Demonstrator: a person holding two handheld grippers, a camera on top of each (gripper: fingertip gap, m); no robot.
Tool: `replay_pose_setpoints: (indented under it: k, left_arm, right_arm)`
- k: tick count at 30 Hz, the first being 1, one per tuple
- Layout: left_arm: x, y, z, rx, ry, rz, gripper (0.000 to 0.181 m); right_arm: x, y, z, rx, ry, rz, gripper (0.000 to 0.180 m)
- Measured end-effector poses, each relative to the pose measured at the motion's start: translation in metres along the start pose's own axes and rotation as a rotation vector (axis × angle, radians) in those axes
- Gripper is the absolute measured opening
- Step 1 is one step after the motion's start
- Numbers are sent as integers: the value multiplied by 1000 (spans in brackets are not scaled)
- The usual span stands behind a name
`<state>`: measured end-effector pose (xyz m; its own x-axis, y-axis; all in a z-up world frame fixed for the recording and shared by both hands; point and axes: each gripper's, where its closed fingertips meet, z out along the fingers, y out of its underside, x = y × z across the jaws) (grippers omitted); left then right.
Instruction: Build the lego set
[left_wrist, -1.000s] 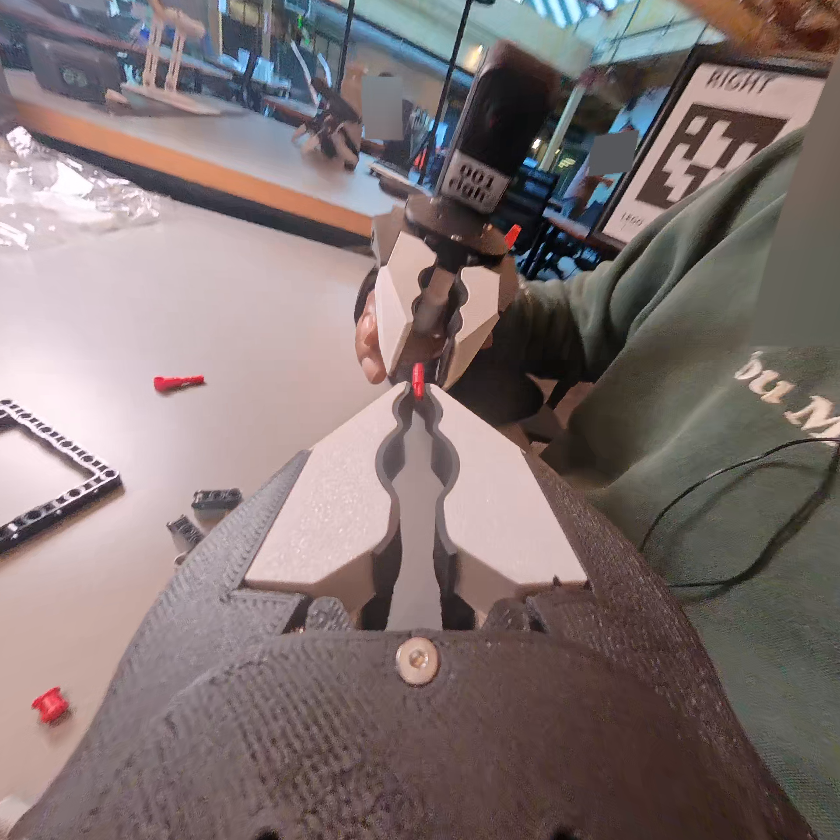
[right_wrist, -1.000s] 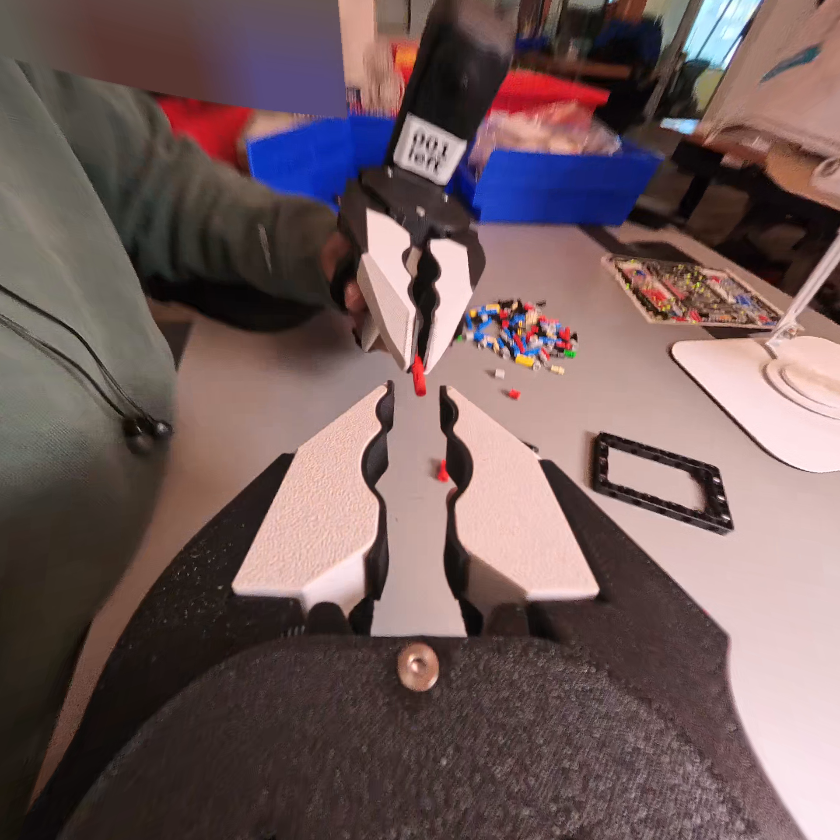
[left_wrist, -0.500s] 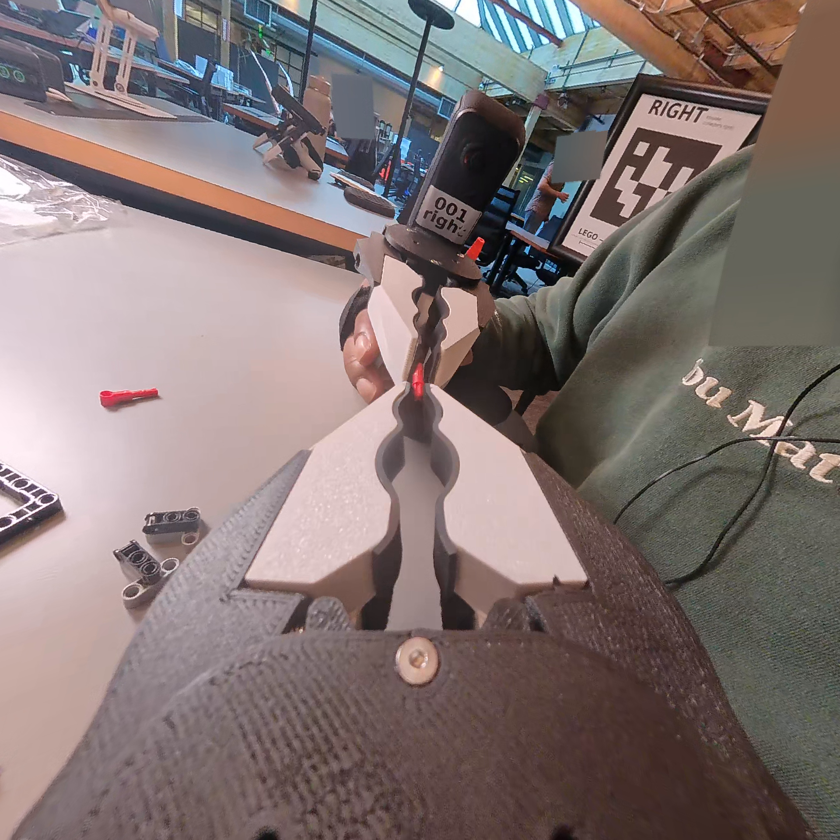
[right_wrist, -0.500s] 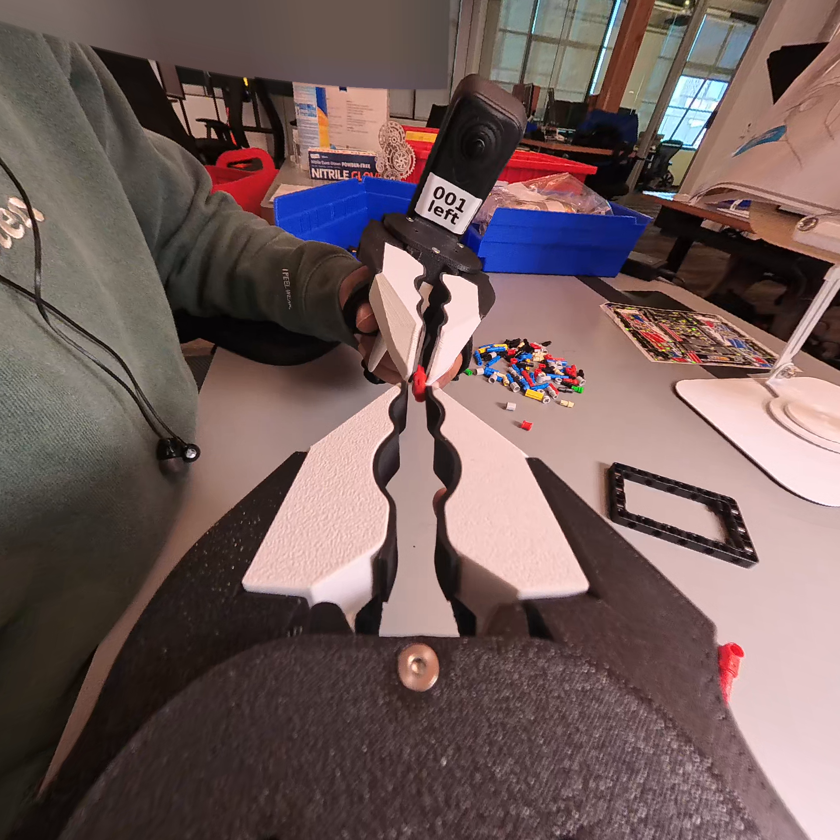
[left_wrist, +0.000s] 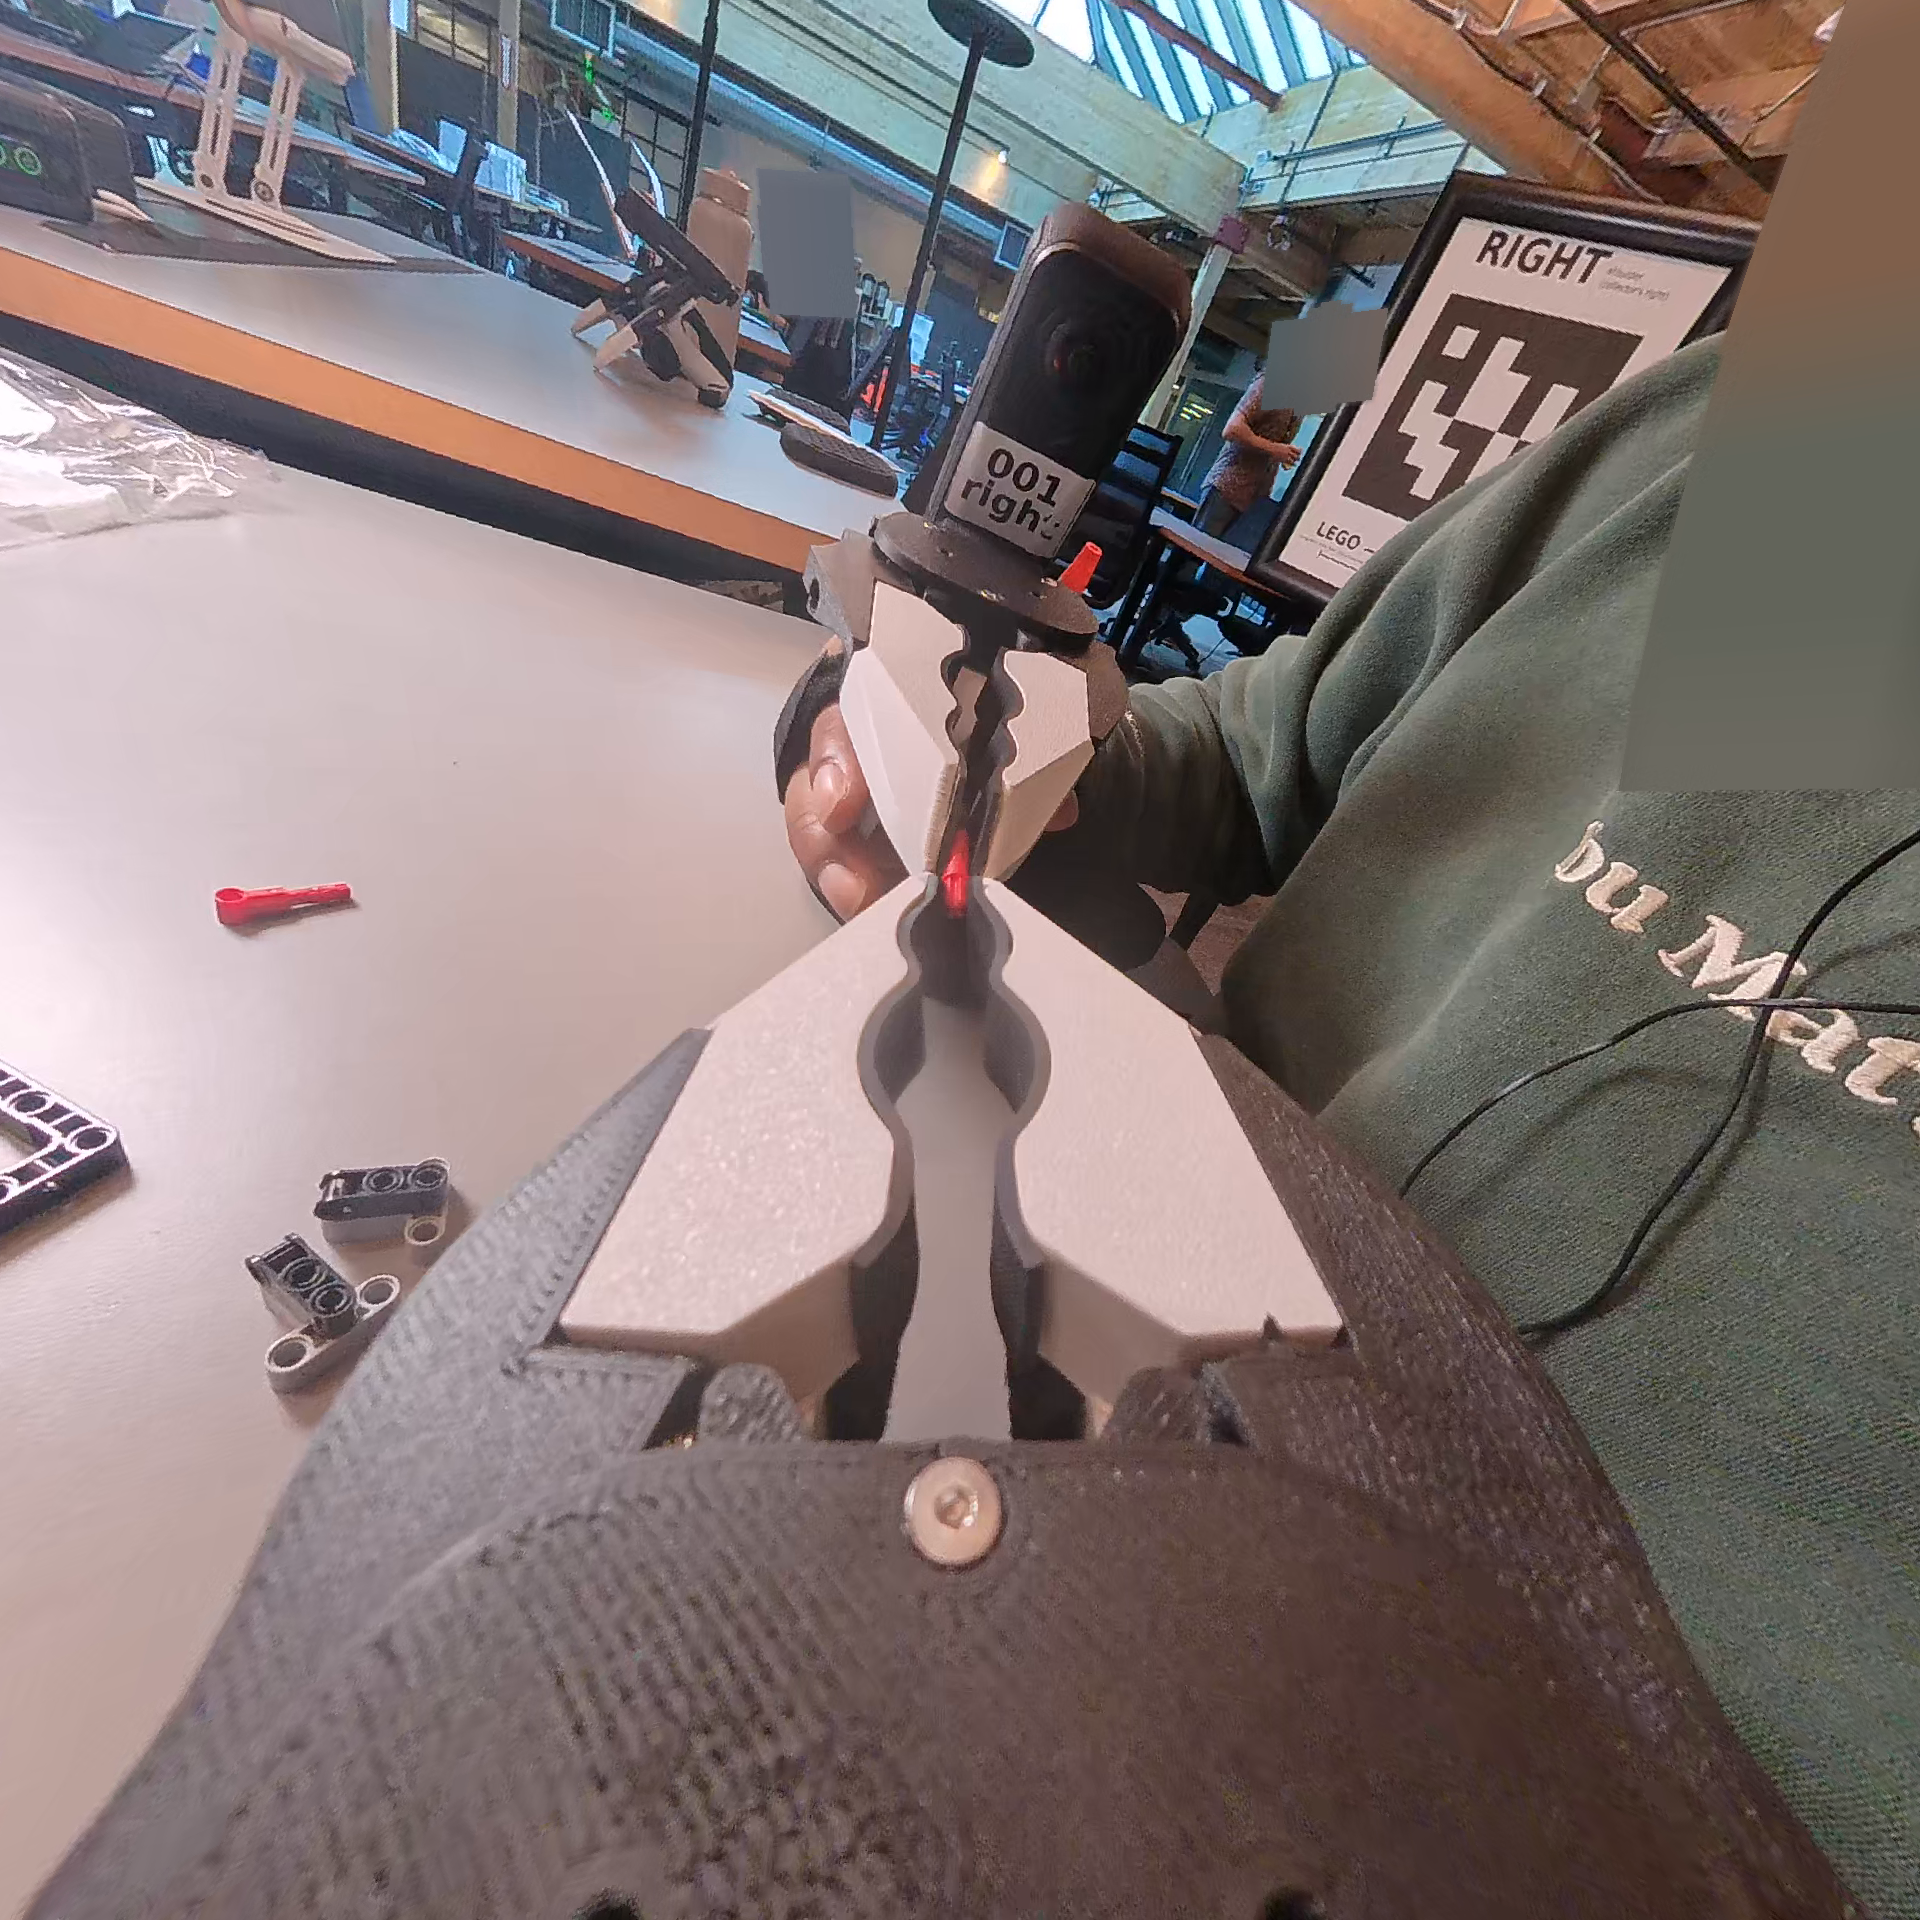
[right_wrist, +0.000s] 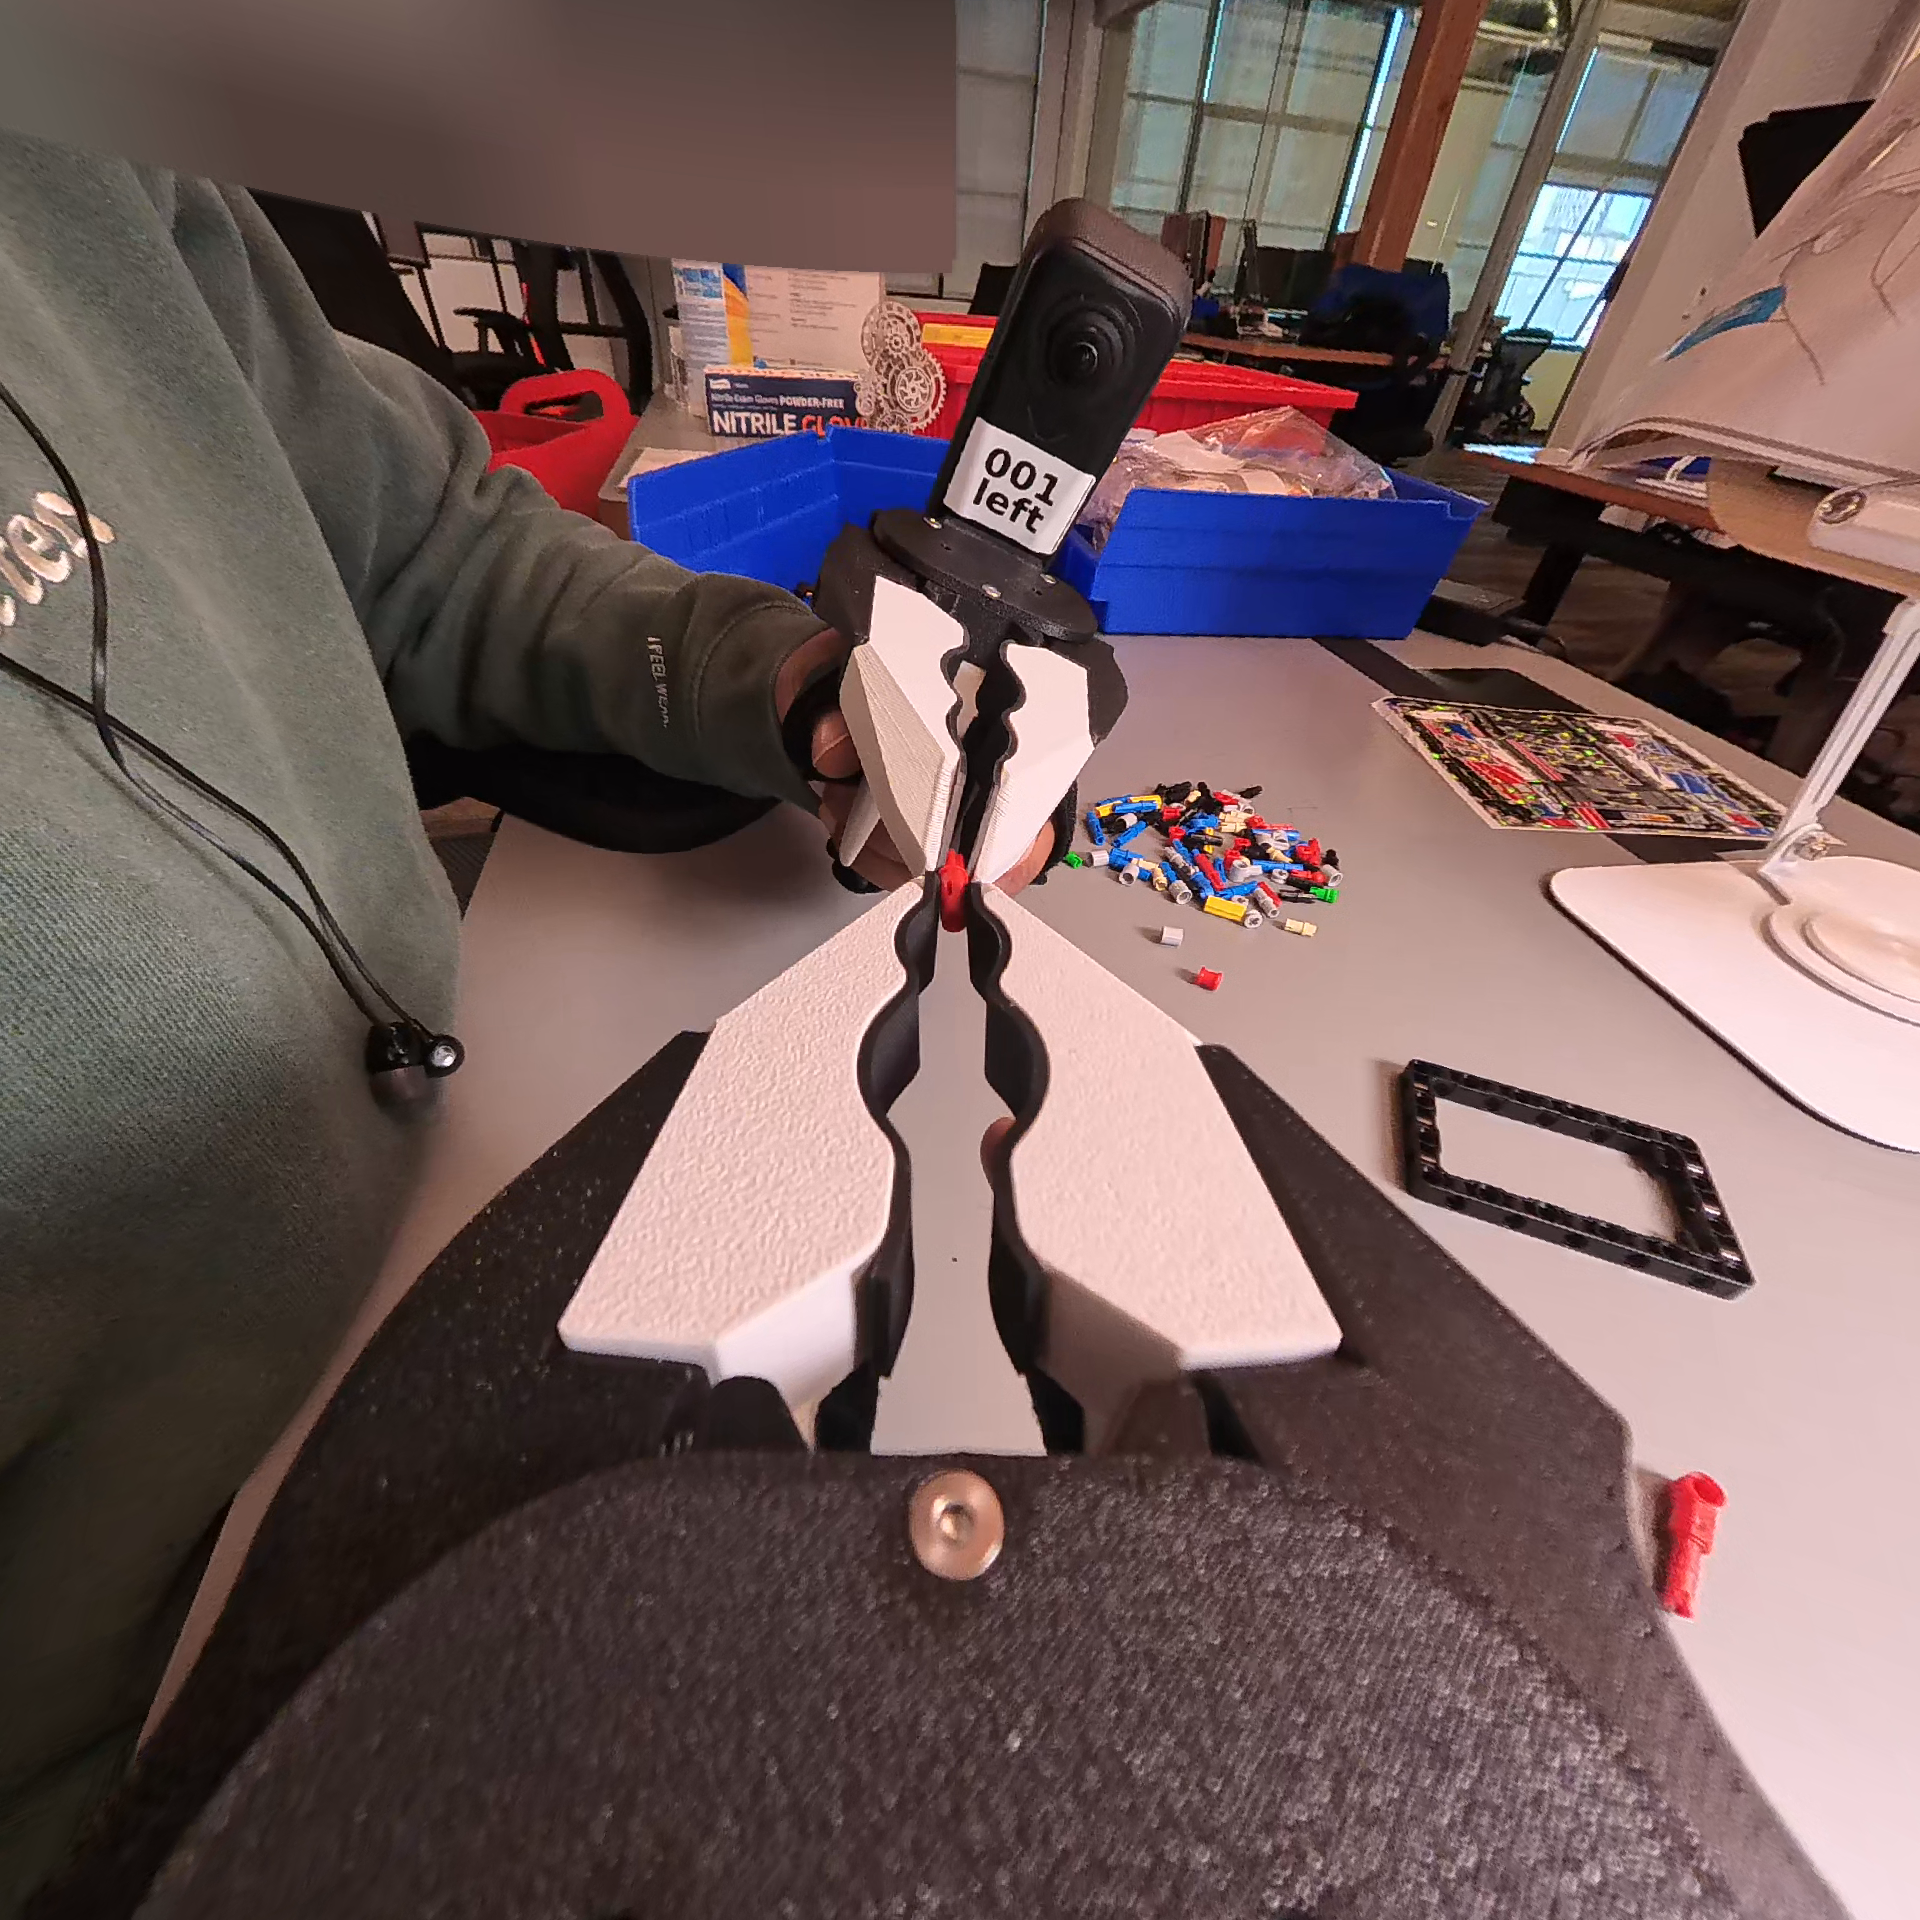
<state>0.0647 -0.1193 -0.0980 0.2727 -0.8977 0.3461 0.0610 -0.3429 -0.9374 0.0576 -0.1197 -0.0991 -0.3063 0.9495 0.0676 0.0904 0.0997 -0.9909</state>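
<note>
Since a second ago the right claw has narrowed from a wide gap to pinch the small red pin, which the left claw already held; both claws have also risen off the desk and now meet tip to tip in mid-air. Each claw is closed on the same red pin, one at either end, so this looks like a hand-over or a re-grip between them.

On the desk lie a black rectangular frame, a pile of mixed small pieces, a loose red bush, a longer red pin, and two short black and grey liftarms near the left claw's body. Another red pin lies by the right claw's housing.

The risk is in the release. The pin is tiny and each claw grips only a sliver of it; if one lets go before the other has a square hold, the pin may twist, pop out and roll away. Pulling apart while both clamp could flick it too.
</note>
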Motion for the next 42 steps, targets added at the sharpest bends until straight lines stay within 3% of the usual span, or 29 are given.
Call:
replay_pose_setpoints:
  k: [12,15,19,21,28,42]
  left_arm:
    - [-3,-2,-1,12,-17,0,3]
    - [-16,-2,-9,-9,-90,23,22]
    - [-61,43,-32,-320,-320,200,21]
    - [-73,68,-38,-467,-359,249,23]
    - [-78,96,-26,-631,-317,309,22]
    - [-81,96,-15,-647,-282,349,9]
  right_arm:
    - [3,0,1,14,11,42,3]
    - [13,6,-4,-35,49,18,3]
    - [30,22,-21,-132,112,0,3]
    - [30,29,-26,-157,118,0,3]
    - [26,42,-29,-186,88,13,2]
    - [27,47,-28,-189,67,54,2]
